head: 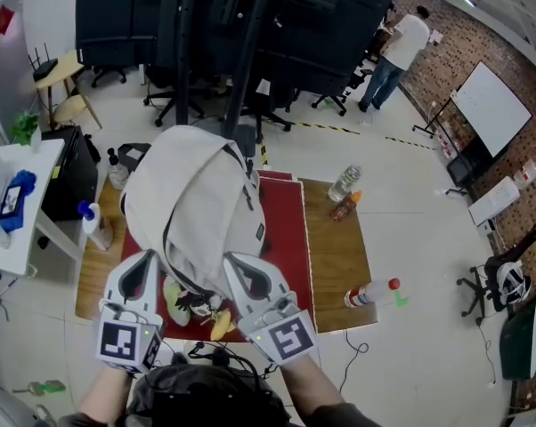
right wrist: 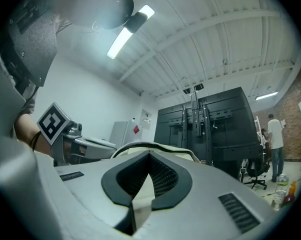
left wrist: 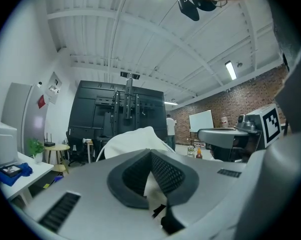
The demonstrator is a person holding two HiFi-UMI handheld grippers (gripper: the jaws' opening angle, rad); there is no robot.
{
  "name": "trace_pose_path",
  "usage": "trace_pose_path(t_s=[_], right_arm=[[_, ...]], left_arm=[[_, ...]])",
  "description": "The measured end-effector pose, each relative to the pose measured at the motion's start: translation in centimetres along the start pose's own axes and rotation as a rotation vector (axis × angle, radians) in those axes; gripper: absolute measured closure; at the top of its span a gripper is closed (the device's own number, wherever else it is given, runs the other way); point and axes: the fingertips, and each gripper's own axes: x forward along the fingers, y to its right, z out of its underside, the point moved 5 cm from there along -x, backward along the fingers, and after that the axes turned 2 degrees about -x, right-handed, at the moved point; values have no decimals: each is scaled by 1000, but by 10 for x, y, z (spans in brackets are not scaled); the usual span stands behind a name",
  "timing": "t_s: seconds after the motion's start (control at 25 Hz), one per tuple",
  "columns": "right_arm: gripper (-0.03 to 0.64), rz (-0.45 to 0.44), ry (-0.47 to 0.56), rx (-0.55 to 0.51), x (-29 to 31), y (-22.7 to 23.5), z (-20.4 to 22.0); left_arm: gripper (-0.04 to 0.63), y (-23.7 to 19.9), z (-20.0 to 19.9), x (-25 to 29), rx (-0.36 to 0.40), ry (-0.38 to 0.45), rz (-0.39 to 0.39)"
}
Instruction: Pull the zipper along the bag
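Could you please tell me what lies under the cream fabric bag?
Beneath the cream fabric bag lies a dark red mat on the wooden table. A few small green and yellow items peek out at its near edge. Whatever else sits under the bag is covered.

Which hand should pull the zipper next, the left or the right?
Probably the left. The left gripper is shut on the bag with a small black piece, maybe the zipper pull, at its jaws. The right gripper is shut on plain white fabric only, good for holding steady.
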Motion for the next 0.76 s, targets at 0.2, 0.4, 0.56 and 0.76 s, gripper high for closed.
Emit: trace_pose_path(t_s=[0.2,0.4,0.56,0.76], right_arm=[[604,-6,-9,18,1,-3,4],[604,-11,-8,24,1,-7,6],[604,-18,-16,28,-2,-7,6],[604,-44,-30,3,-1,-13,7]], left_arm=[[568,-2,1,1,6,-4,1],[568,-2,2,2,9,-5,2],[568,-1,3,1,6,-13,4],[568,-2,5,0,-1,-19,7]])
